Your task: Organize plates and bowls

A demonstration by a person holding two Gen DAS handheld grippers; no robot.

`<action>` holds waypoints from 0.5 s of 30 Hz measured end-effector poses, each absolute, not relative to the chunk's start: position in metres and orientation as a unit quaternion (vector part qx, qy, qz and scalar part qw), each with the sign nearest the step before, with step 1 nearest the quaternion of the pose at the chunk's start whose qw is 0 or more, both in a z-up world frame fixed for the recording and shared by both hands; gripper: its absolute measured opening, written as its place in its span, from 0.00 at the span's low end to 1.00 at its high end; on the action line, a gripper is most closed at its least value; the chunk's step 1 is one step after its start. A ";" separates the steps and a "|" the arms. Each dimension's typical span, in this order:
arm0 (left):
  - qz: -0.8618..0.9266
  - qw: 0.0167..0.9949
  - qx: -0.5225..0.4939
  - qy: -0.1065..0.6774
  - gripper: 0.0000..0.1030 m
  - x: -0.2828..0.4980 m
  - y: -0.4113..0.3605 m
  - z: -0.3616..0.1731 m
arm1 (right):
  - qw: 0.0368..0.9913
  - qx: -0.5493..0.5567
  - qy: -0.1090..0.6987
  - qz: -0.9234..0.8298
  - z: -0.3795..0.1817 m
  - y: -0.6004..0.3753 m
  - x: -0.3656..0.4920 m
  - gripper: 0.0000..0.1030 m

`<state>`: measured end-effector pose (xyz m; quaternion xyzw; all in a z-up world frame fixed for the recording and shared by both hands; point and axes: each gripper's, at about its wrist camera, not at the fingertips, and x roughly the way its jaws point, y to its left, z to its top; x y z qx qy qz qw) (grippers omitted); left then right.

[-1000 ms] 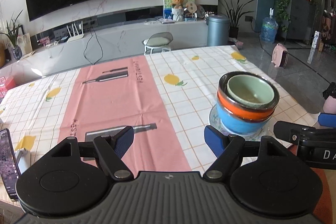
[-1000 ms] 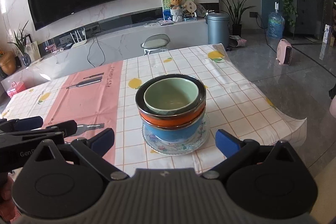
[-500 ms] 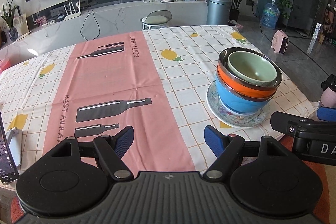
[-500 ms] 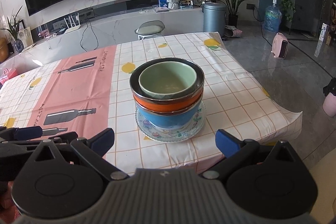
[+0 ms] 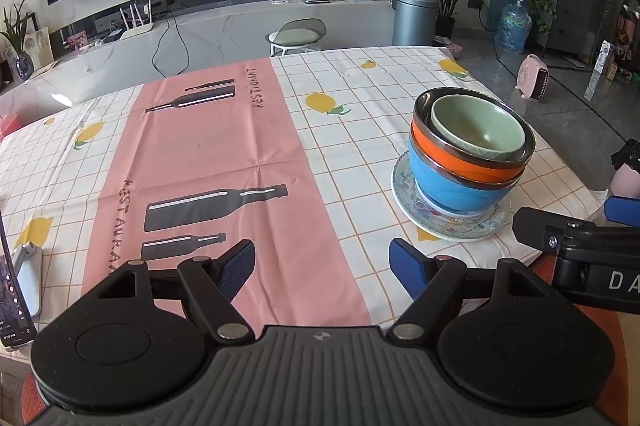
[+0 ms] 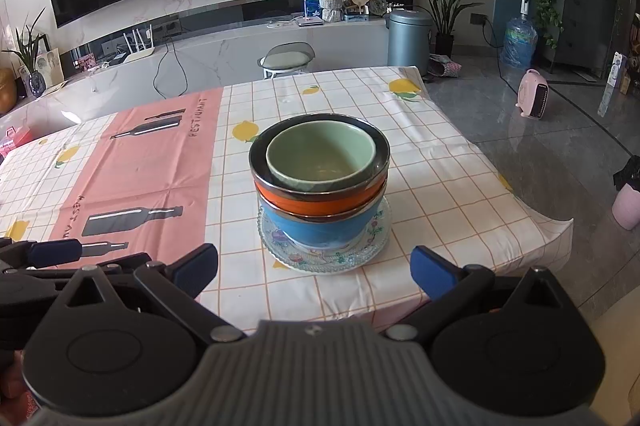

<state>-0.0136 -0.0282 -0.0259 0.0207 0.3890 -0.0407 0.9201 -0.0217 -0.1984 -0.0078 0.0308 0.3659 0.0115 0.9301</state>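
Green bowl in orange bowl, in blue bowl, on glass plate; both claws wide open, empty.

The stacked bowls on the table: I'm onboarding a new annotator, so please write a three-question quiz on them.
1. True or false: the pale green ceramic bowl sits inside the orange steel-rimmed bowl.
2. What lies under the blue bowl? A) patterned glass plate B) wooden tray C) bare lemon-print tablecloth
3. Fill in: the left gripper and the right gripper are both ____.

Key: 1 true; 2 A, the patterned glass plate; 3 open, holding nothing.
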 end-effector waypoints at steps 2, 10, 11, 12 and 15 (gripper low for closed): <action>-0.041 0.920 0.021 0.388 0.87 -0.014 -0.028 -0.026 | 0.930 0.030 0.367 0.012 -0.008 -0.198 -0.022 0.97; -0.039 0.921 0.021 0.386 0.87 -0.013 -0.027 -0.025 | 0.929 0.029 0.369 0.014 -0.008 -0.197 -0.020 0.97; -0.039 0.922 0.020 0.385 0.87 -0.013 -0.027 -0.025 | 0.929 0.029 0.369 0.014 -0.008 -0.197 -0.020 0.97; -0.038 0.922 0.020 0.385 0.87 -0.013 -0.026 -0.025 | 0.929 0.029 0.369 0.014 -0.008 -0.197 -0.020 0.97; -0.038 0.922 0.020 0.384 0.87 -0.013 -0.026 -0.025 | 0.928 0.029 0.370 0.013 -0.009 -0.198 -0.019 0.97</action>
